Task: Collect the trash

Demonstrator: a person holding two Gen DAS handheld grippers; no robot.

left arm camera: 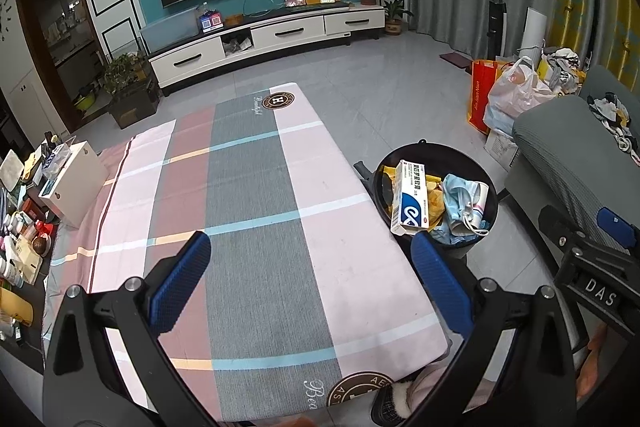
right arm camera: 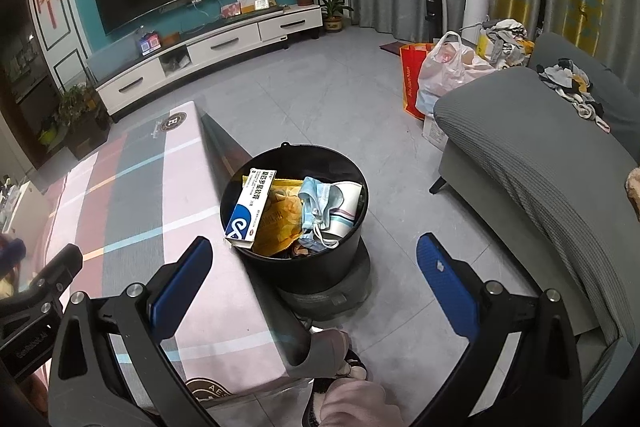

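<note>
A black trash bucket (right arm camera: pixel 248 259) stands on the floor beside the table; it also shows in the left wrist view (left arm camera: pixel 494 187). In it lie a white-and-blue medicine box (right arm camera: pixel 246 207), a yellow snack wrapper (right arm camera: pixel 280 219), a blue face mask (right arm camera: pixel 316 203) and a paper cup (right arm camera: pixel 346 211). My left gripper (left arm camera: pixel 310 259) is open and empty above the checked tablecloth (left arm camera: pixel 248 195). My right gripper (right arm camera: pixel 314 267) is open and empty, just above and in front of the bucket. Part of the right gripper shows at the right edge of the left wrist view (left arm camera: pixel 592 259).
A grey sofa (right arm camera: pixel 540 155) stands right of the bucket. Plastic and red shopping bags (right arm camera: pixel 436 75) sit on the floor behind it. A white box (left arm camera: pixel 76 183) and cluttered small items (left arm camera: pixel 20 227) are at the table's left. A TV cabinet (left arm camera: pixel 260 35) lines the far wall.
</note>
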